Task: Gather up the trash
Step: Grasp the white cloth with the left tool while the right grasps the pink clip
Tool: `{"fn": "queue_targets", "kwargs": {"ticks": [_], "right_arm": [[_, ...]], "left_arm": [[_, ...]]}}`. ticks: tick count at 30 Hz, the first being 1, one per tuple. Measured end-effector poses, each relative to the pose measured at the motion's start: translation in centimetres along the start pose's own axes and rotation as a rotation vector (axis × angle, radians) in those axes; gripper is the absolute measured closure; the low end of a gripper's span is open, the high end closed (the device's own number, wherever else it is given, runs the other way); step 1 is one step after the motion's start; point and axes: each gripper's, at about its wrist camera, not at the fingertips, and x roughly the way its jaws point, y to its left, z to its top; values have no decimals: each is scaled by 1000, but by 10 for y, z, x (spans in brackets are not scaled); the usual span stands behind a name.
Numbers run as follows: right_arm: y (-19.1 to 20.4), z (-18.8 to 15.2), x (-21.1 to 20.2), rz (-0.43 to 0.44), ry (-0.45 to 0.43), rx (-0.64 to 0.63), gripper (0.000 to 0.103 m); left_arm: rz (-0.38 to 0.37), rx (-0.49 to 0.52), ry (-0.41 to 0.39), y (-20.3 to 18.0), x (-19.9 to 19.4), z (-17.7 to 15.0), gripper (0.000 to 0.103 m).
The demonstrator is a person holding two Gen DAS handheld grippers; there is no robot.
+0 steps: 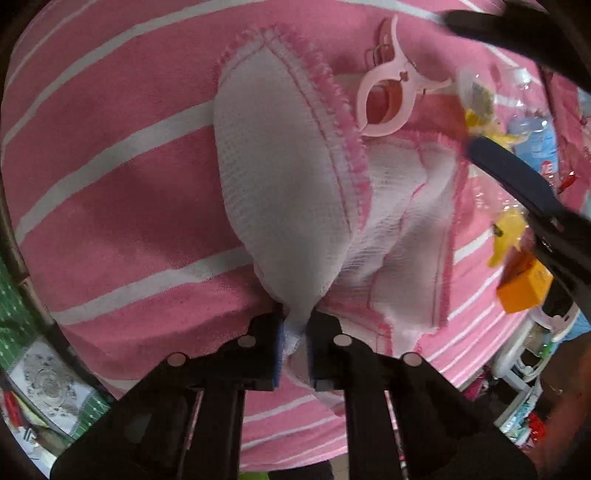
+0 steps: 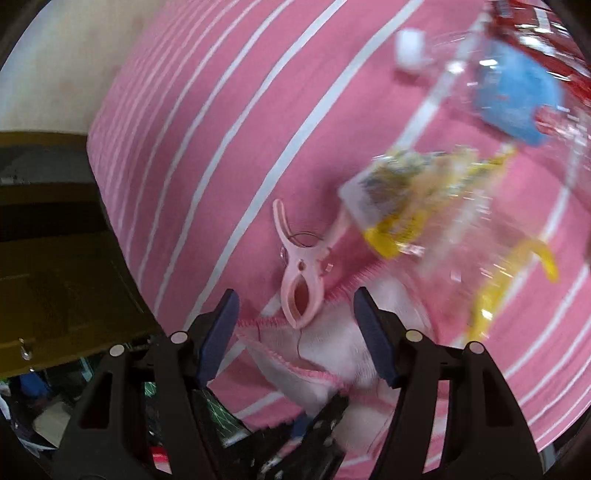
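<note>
A white mesh cloth point(image 1: 280, 166) with pink stitched edging lies crumpled on a pink striped cover point(image 1: 110, 166). My left gripper point(image 1: 295, 326) is shut on a bunched corner of this cloth. A pale pink clothes peg point(image 1: 384, 96) rests at the cloth's far edge. In the right wrist view, my right gripper point(image 2: 295, 306) hovers open over the cloth's point(image 2: 325, 347) hem, and the peg point(image 2: 299, 280) lies just past its fingertips. Neither blue pad touches anything. One right finger point(image 1: 509, 173) shows in the left wrist view.
A clear wrapper with yellow print point(image 2: 406, 195), a crushed clear bottle with a blue label point(image 2: 517, 99), a white cap point(image 2: 410, 48) and red packets point(image 2: 535, 29) lie beyond the peg. An orange box point(image 1: 524, 288) sits near the cover's edge. Dark furniture point(image 2: 55, 240) stands at left.
</note>
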Motion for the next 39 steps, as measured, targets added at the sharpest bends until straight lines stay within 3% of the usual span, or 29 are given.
{"fn": "queue_targets", "kwargs": {"ticks": [1,3,5,7,11,22,34,39], "right_arm": [[3,4,6,-11,18,-9,48],[10,10,24,-61,59,-34,50],[12,17,39,-96,93,-47,53],[15,22,50,-138,108,-57,68],[18,26,51,-151,107,-69,70],[17,-10,-21,-75,7,-53,70],[-6,-70,-131,-4,-128,13,70],[-25,-88,-170,27,-188,51,70]], "left_arm": [[0,-20,5,5,-1,1,95],[-52,-69,24,20,-5,3,95],[-57,-62,22,26,-10,5,95],[-60,-49,14,41,-19,8,95],[-87,-76,10,48,-27,10,96],[-104,-50,-42,38,-66,2,96],[-109,101,-142,-6,-136,-32,96],[-94,171,-169,-36,-148,-57,96]]}}
